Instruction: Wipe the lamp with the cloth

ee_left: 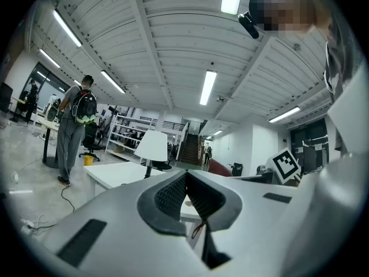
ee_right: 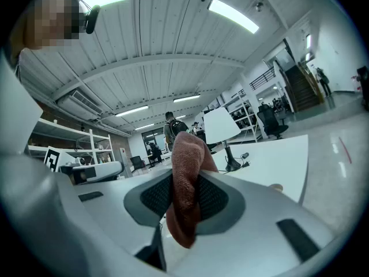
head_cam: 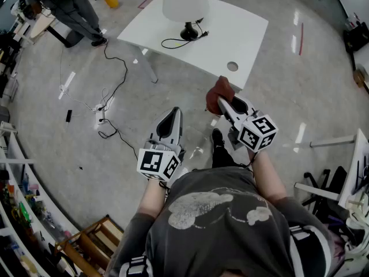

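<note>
A lamp (head_cam: 185, 4) with a white shade and black base stands on the far side of a white table (head_cam: 230, 42). It also shows small in the left gripper view as the lamp (ee_left: 152, 149) and in the right gripper view as the lamp (ee_right: 222, 128). My right gripper (head_cam: 221, 101) is shut on a rust-brown cloth (head_cam: 218, 92), held in the air near the table's near corner. The cloth (ee_right: 185, 183) hangs pinched between the jaws. My left gripper (head_cam: 171, 120) is shut and empty, over the floor short of the table.
A black cord (head_cam: 176, 41) loops beside the lamp base, and a round hole (head_cam: 232, 66) sits near the table's corner. Cables and a power strip (head_cam: 100, 114) lie on the floor at left. A person (head_cam: 69, 7) stands far left. Shelves (head_cam: 17, 195) line the left edge.
</note>
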The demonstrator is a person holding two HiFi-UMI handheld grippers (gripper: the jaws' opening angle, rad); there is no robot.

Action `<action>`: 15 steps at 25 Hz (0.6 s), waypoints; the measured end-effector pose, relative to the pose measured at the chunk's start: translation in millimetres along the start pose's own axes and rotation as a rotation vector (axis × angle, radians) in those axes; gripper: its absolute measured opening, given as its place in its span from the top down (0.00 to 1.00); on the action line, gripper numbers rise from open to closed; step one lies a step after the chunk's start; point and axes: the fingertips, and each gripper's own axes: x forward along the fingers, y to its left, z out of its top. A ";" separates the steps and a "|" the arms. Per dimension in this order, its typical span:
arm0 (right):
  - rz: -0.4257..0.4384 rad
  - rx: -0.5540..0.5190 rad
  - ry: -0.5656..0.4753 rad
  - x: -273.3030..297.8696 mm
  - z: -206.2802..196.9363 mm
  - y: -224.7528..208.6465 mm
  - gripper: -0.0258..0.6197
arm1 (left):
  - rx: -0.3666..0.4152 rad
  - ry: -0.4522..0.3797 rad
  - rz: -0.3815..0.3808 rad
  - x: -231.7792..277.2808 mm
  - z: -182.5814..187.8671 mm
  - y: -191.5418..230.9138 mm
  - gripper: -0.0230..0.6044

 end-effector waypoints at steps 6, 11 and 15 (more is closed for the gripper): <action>0.005 -0.008 -0.001 29.7 37.8 -69.1 0.81 | 0.016 -0.005 0.034 66.8 5.5 8.9 0.95; 0.027 -0.031 -0.008 59.3 76.9 -118.8 0.81 | 0.033 -0.012 0.059 126.1 12.5 16.8 0.95; 0.042 -0.048 -0.003 70.8 96.7 -158.5 0.81 | 0.037 -0.039 0.100 166.5 18.2 21.6 0.95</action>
